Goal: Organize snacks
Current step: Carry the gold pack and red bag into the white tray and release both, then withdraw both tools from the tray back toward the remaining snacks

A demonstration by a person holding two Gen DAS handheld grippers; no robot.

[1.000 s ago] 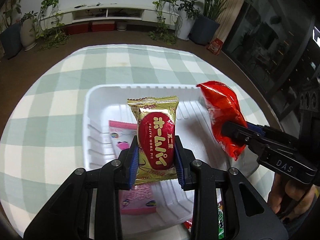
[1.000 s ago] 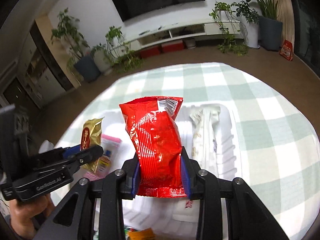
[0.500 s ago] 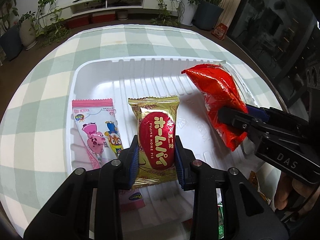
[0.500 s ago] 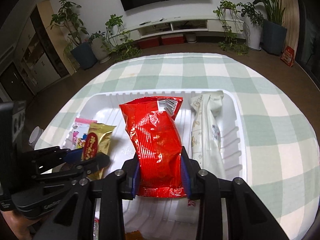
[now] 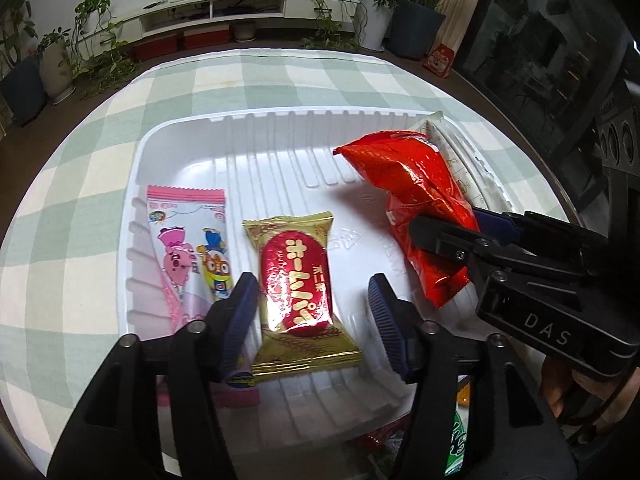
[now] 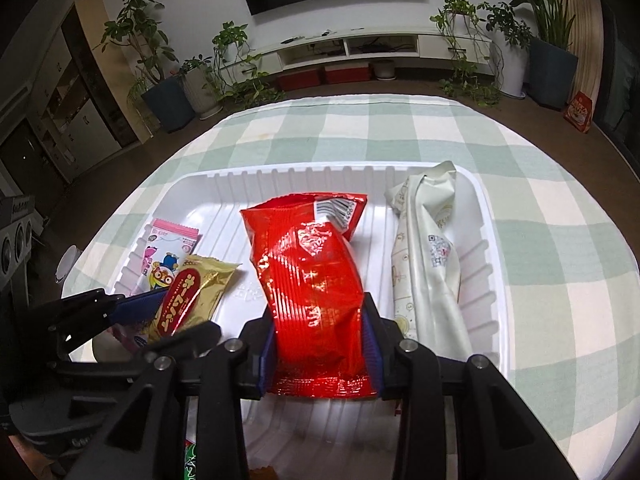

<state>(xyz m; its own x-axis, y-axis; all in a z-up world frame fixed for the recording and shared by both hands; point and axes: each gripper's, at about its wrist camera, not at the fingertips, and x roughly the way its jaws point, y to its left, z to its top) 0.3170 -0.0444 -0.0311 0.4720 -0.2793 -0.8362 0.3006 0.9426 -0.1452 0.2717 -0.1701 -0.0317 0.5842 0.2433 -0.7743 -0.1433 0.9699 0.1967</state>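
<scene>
Spreading under everything, a green-and-white checked tablecloth (image 5: 100, 168), bearing a white ribbed tray (image 5: 280, 152), with potted plants (image 6: 168, 80) and a low TV console (image 6: 360, 46) blurring behind. Lying flat on the tray floor between the left gripper (image 5: 314, 314) and its just-parted blue pads, touching neither: a gold-and-red pie packet (image 5: 298, 288), partly overlapping a pink cartoon wrapper (image 5: 188, 252) whose lower end is hiding behind a finger. Pinching the lower half of a red foil bag (image 6: 316, 280), the right gripper (image 6: 320, 350), beside a cream pouch (image 6: 430, 264); green and orange packets peeking, cut off and unreadable, past the tray's near edge.
</scene>
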